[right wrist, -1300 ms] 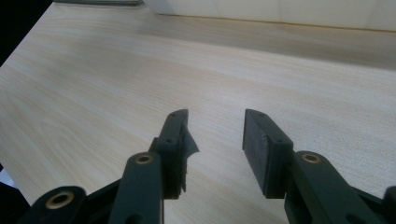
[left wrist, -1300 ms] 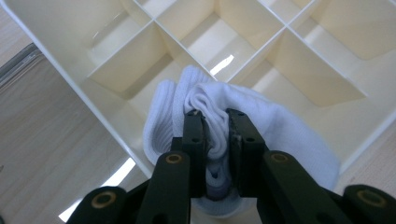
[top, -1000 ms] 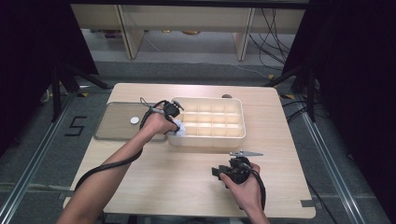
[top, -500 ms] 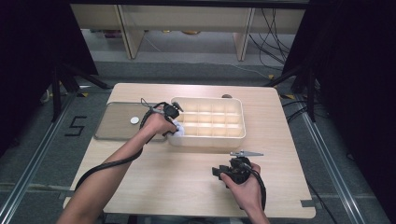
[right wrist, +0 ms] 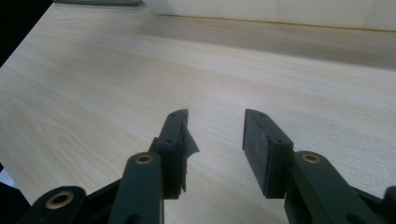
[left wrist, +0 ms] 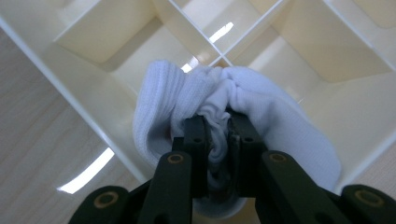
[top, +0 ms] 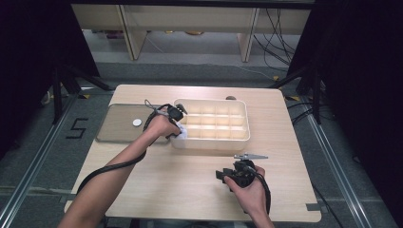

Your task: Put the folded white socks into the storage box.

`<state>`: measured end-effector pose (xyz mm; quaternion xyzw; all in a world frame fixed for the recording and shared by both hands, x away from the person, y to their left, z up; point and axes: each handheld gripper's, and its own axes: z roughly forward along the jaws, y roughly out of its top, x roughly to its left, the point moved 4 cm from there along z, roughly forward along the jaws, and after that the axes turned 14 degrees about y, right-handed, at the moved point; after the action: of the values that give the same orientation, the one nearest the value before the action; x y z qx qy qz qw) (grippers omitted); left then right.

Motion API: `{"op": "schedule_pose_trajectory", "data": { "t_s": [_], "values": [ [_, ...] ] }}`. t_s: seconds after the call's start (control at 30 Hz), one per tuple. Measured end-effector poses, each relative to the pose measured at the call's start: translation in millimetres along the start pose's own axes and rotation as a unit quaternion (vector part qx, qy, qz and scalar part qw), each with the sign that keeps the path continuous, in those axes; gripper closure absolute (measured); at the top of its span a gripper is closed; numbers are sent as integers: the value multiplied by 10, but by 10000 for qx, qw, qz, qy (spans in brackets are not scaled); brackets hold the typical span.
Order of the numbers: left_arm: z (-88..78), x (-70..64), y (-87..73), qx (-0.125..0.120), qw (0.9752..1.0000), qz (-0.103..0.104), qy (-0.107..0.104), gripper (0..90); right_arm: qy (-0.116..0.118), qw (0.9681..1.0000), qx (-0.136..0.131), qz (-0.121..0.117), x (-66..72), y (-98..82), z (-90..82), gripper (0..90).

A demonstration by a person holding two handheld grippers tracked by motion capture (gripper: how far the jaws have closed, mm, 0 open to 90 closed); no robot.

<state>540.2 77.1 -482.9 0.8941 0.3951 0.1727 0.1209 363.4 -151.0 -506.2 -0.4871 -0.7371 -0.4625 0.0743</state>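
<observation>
1. Tabletop (top: 190,180): pale wood. The right claw (right wrist: 215,140) rests at about 5 o'clock on it, released, jaws apart over bare wood and gripping nothing. Little risk there unless it gets swept toward the tray.
2. Divided tray (top: 211,124): cream plastic, gridded into open compartments, sitting near the centre of the tabletop. Risk: the left claw (left wrist: 215,140) is working at its 8 o'clock corner, so a sideways drag could shove or tip the light tray.
3. Grey mat (top: 119,128): lies at 9 o'clock of the tray, with a small white disc (top: 137,122) on it.
4. White sock (left wrist: 224,121): ribbed knit, bunched into a soft wad, clenched between the left claw's jaws above the tray's near-left corner compartment. Risk, as I judge it: folds overhang the divider wall, so on release it may straddle two cells or flop over the rim. The fabric could also cling to the pads.
</observation>
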Motion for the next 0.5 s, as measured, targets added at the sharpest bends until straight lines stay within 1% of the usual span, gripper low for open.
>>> {"op": "schedule_pose_trajectory", "data": {
  "t_s": [0.13,0.23,0.27,0.33,0.37,0.4,0.47,0.5],
  "values": [
    [0,-4,3,6,10000,-26,17,791,-53,10000,-6,-40,-13,5,-8,610],
    [0,-4,4,21,10000,-24,19,791,-4,10000,-3,-66,-19,5,-12,610],
    [1,-2,5,46,10000,-19,9,792,-70,9999,10,-151,-36,8,-10,610],
    [6,-4,8,63,10000,-29,-3,791,-70,9999,16,-150,-34,5,-11,610],
    [8,-10,9,55,10000,-30,23,791,-144,9998,70,-146,-36,3,-20,610],
    [10,-9,9,75,10000,9,22,791,-181,9998,109,-28,-29,-3,-23,610],
    [16,-12,14,83,10000,-11,20,791,-137,9998,114,-17,-27,-4,-27,610],
    [16,-12,14,83,10000,-11,20,791,-119,9999,103,68,-12,-8,-27,610]
  ]
}}
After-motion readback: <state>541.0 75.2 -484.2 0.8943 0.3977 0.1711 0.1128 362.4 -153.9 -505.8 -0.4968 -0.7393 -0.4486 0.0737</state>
